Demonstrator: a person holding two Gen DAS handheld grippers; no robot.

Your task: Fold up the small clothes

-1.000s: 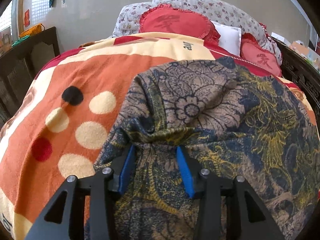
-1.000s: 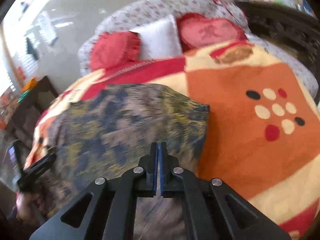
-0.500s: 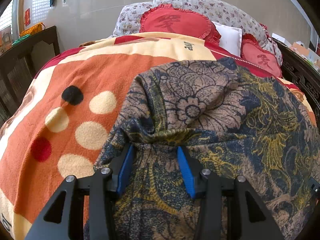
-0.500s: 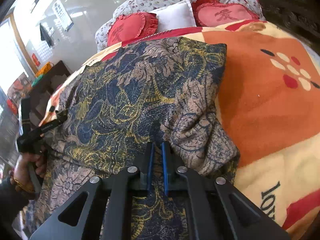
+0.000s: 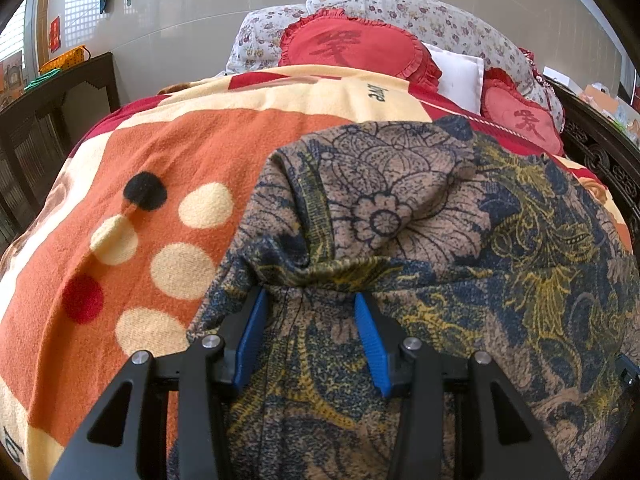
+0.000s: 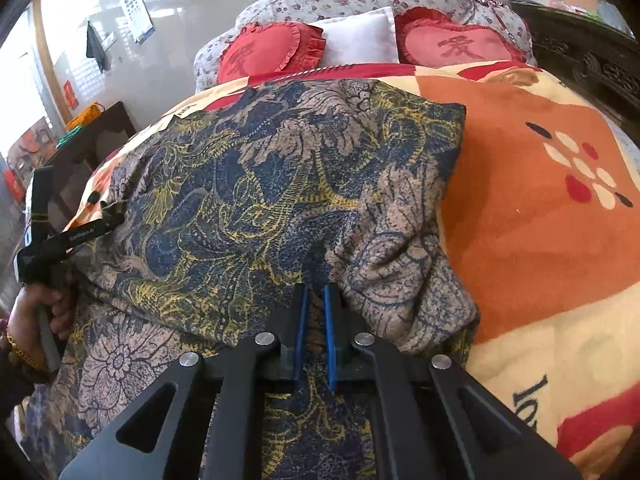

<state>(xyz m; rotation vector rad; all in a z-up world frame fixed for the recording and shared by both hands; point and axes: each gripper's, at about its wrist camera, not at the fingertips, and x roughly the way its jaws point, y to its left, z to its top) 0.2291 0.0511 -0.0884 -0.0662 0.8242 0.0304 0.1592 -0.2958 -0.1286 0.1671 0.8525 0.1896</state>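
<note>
A brown, navy and yellow floral garment lies on the bed, its far part folded toward me over the near part; it also shows in the right wrist view. My left gripper is open, its blue pads either side of the fold's near edge on the left. My right gripper has its jaws slightly apart, with the cloth's fold edge between the pads. The left gripper and the hand holding it show at the left edge of the right wrist view.
An orange, cream and red dotted blanket covers the bed. Red heart cushions, a white pillow and floral pillows lie at the head. Dark wooden furniture stands left; a carved dark frame runs along the right.
My right gripper carried the far cloth edge toward me and down onto the near part, and its jaws have parted slightly. The left gripper stayed put, open.
</note>
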